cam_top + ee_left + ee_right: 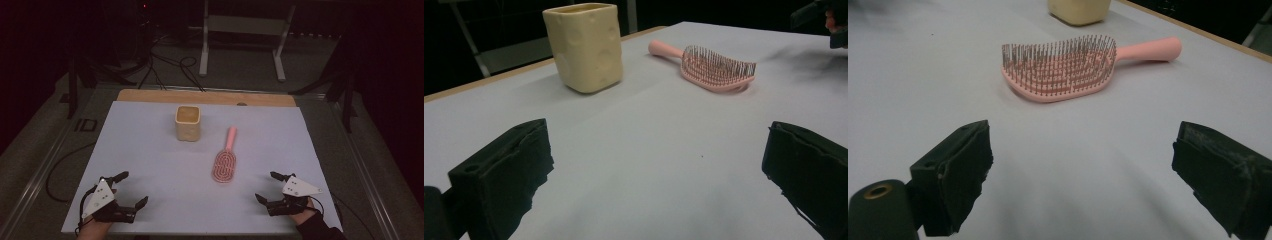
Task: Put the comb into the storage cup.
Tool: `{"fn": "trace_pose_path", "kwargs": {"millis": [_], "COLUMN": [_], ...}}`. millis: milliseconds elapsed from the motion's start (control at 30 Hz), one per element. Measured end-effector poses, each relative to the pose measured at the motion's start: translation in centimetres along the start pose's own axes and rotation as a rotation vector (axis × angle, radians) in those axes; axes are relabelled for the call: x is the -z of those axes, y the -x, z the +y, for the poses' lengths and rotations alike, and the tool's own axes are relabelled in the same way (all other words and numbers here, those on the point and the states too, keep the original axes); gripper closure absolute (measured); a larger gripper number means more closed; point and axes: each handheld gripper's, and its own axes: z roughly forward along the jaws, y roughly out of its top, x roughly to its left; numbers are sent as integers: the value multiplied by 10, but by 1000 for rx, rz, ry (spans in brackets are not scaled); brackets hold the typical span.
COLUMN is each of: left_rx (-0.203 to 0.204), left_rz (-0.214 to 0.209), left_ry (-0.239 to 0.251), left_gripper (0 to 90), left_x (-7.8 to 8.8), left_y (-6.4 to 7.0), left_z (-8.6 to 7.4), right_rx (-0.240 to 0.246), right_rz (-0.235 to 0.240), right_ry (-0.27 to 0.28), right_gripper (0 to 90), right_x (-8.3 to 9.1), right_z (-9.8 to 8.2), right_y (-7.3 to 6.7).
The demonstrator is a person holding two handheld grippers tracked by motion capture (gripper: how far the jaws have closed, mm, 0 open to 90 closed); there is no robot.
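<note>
Right gripper (267, 187): jaws wide, empty | left gripper (132, 189): wide, empty | pink hairbrush (225, 160): just ahead of right gripper, bristles up, handle toward cream cup (188, 122) | tip: approach low, pinch handle squarely.

Right gripper (1083, 165) jaws spread wide, nothing between them, over pale table (923, 75). Pink hairbrush (1068, 70) lies ahead, bristles up, handle pointing right. Cream cup (1079, 10) base beyond brush, apart from it.
</note>
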Motion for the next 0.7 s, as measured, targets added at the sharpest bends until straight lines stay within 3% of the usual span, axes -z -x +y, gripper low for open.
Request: {"fn": "trace_pose_path", "kwargs": {"millis": [233,400,700], "left_rx": [-3,2,3], "left_rz": [-1,4,8], "left_ry": [6,2,16], "left_gripper": [0,0,0], "left_x": [0,-1,0], "left_y": [1,0,1], "left_z": [1,0,1], "right_rx": [-2,-47,-49], "right_rz": [9,27,60], "right_ry": [5,23,14], "right_gripper": [89,89,89], "right_x": [1,1,2], "right_z": [1,5,11], "right_y": [-1,0,-4]}}
